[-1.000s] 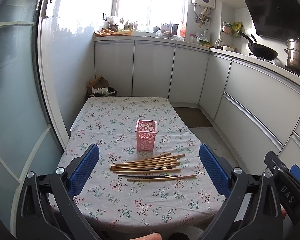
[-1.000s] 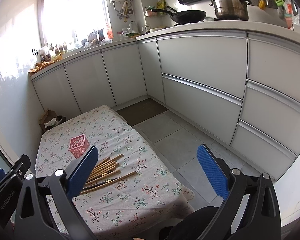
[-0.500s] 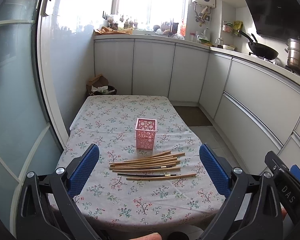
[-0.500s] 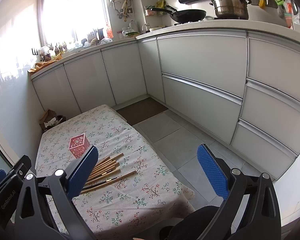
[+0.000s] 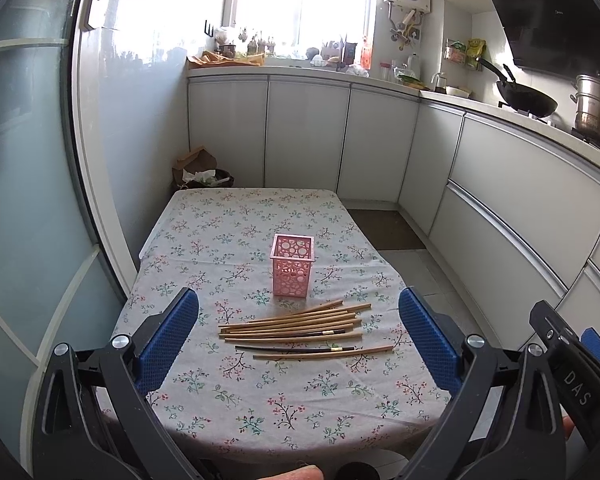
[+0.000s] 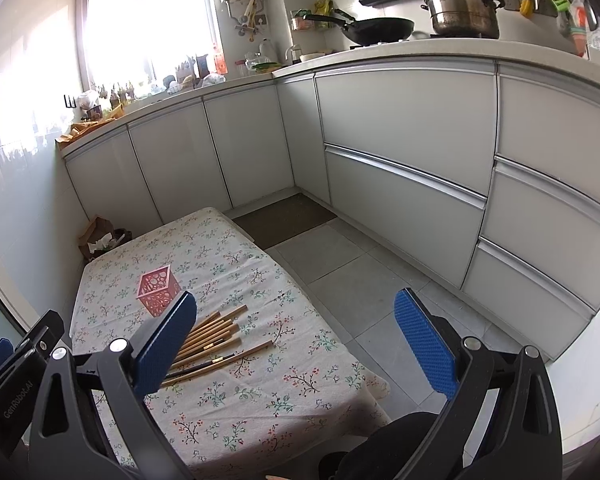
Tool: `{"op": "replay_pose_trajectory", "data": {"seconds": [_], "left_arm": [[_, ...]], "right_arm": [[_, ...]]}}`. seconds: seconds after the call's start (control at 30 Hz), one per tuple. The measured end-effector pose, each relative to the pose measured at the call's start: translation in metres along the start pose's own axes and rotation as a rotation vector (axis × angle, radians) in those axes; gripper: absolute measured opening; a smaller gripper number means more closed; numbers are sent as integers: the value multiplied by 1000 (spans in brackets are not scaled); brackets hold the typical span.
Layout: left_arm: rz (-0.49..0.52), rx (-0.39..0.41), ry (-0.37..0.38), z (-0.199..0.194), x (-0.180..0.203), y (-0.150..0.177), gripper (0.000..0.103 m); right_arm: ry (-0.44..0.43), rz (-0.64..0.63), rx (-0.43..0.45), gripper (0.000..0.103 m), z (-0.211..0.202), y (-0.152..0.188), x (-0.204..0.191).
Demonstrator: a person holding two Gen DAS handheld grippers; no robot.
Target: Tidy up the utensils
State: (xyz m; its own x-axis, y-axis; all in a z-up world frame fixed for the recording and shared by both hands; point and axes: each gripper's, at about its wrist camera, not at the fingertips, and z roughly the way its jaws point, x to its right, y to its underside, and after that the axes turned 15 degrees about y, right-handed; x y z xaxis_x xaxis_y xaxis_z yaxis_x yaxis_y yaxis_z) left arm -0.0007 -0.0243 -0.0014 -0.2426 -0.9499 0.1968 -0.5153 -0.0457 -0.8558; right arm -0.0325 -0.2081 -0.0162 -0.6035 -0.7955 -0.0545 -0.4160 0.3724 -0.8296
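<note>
A pink perforated holder [image 5: 292,265] stands upright near the middle of the table with the floral cloth [image 5: 236,396]. Several wooden chopsticks [image 5: 300,325] and a dark one lie loose in a pile just in front of it. My left gripper [image 5: 298,340] is open and empty, held above the table's near edge, facing the pile. My right gripper [image 6: 294,346] is open and empty, off the table's right side; it sees the holder [image 6: 158,290] and chopsticks [image 6: 216,340] at lower left, partly behind its left finger.
White kitchen cabinets [image 5: 512,208] run along the back and right. A wok [image 5: 526,100] and a steel pot [image 5: 598,112] sit on the counter. A glass door [image 5: 28,200] stands at left. A bin with bags [image 5: 202,170] sits behind the table. Tiled floor [image 6: 364,280] lies to the right.
Both grippers have drifted slightly back; the table scene sits a little farther away. Nothing on the table has moved.
</note>
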Motion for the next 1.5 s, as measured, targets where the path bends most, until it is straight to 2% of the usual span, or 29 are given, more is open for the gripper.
{"op": "replay_pose_trajectory", "data": {"seconds": [0.4, 0.57, 0.63, 0.7, 0.77, 0.8, 0.83, 0.87, 0.93, 1.0, 1.1, 1.17, 1.27, 1.33, 1.5], "left_arm": [[8, -26, -5, 14, 1, 1, 96], [44, -83, 8, 37, 2, -1, 96], [87, -162, 69, 64, 3, -10, 96], [122, -296, 184, 103, 2, -21, 96], [179, -463, 303, 145, 8, -27, 96], [227, -584, 371, 177, 14, -26, 96], [256, -658, 391, 199, 19, -23, 96], [271, -695, 390, 213, 21, -20, 96], [300, -778, 350, 255, 24, -11, 96], [276, -881, 377, 297, 22, -1, 96], [176, -965, 388, 338, 11, 9, 91], [140, -988, 378, 359, 6, 13, 84], [106, -999, 355, 381, -1, 13, 65], [117, -1009, 324, 391, -3, 17, 53], [190, -1000, 237, 398, -7, 19, 46]], "right_arm": [[10, -7, -27, 97, 16, 0, -4], [18, 0, -65, 97, 35, 1, -5], [-13, 23, -129, 97, 57, 4, -1], [-77, 77, -238, 97, 89, 10, 8], [-129, 147, -362, 97, 129, 23, 18], [-158, 176, -418, 97, 148, 31, 22], [-182, 198, -467, 97, 165, 39, 24], [-205, 217, -518, 97, 185, 49, 26], [-236, 234, -574, 97, 216, 66, 26], [-244, 242, -595, 97, 235, 79, 25], [-251, 254, -628, 97, 259, 93, 23], [-265, 254, -639, 97, 271, 99, 21], [-280, 245, -657, 97, 281, 102, 16], [-291, 245, -663, 97, 285, 101, 14], [-298, 252, -681, 97, 289, 101, 17]]}}
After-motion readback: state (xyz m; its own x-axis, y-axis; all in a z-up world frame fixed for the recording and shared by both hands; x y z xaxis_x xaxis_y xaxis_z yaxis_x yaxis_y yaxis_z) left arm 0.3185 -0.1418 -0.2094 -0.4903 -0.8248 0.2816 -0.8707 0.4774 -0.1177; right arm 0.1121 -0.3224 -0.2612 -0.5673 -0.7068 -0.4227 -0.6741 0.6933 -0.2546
